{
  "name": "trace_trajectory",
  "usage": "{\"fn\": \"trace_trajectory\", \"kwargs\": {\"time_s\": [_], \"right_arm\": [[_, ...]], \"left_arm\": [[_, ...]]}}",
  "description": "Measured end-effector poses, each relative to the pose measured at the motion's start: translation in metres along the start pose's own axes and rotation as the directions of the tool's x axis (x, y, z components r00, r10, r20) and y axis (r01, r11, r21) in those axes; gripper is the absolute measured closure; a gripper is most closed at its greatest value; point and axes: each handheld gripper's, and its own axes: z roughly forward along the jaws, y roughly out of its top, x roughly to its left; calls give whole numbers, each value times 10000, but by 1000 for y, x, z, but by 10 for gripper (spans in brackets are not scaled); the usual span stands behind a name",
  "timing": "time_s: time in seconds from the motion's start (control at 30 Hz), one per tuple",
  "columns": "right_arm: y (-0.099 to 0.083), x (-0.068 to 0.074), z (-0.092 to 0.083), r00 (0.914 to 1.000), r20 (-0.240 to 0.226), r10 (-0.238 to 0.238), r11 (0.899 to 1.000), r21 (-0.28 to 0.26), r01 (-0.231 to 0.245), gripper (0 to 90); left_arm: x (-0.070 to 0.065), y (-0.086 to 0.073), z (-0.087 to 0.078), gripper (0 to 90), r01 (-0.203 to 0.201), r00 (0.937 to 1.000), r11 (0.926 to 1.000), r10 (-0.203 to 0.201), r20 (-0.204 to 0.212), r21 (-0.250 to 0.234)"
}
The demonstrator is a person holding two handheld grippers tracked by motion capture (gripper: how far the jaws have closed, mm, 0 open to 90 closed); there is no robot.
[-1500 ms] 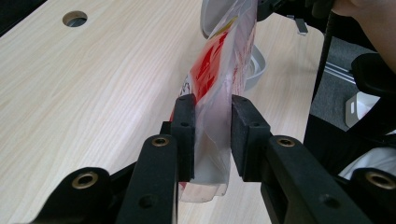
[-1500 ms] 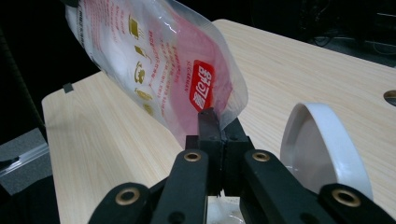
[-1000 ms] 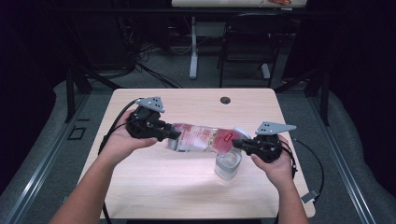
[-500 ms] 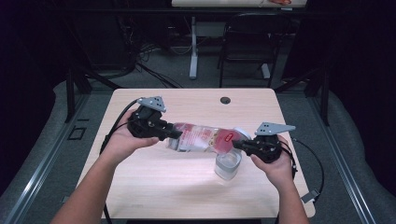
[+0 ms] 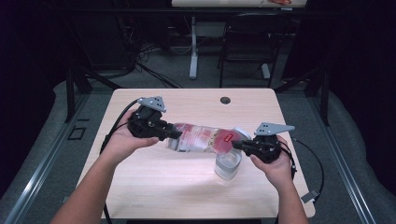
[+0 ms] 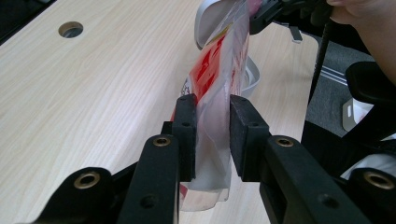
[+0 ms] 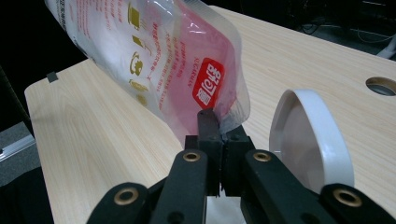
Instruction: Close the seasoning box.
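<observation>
Pouch: I see a clear plastic pouch (image 5: pixel 201 138) with red print held off the table (image 5: pixel 140 186), stretched almost level between my 2 grippers.
Left gripper: the left gripper (image 6: pixel 208 135) is pinching 1 end of the pouch; in the left gripper view the film is squeezed between both black pads.
Right gripper: the right gripper (image 7: pixel 219 140) has its jaws pressed together on the pouch's other edge, just below the red logo.
Container: a clear container (image 5: pixel 227 164) stands on the table directly under the pouch's right end, just beside my right hand.
Lid: its white hinged lid (image 7: pixel 309 140) stands open, upright, just beside the right jaws.
Table hole: a round hole (image 5: pixel 225 100) sits near the far edge, well apart from the pouch.
</observation>
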Motion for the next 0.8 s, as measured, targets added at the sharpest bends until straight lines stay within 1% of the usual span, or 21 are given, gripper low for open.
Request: {"fn": "trace_trajectory", "kwargs": {"time_s": [0.63, 0.8], "right_arm": [[0, 0, 0, 10000, 51, -50, 10000, 83, 50, 893], [0, 0, 0, 10000, 48, -49, 9999, 89, 48, 892]], "left_arm": [[-1, 2, 0, 744, 4, 10000, 10000, -4, 1, 4], [-2, 3, 0, 745, -74, 10000, 10000, 74, -10, 37]]}}
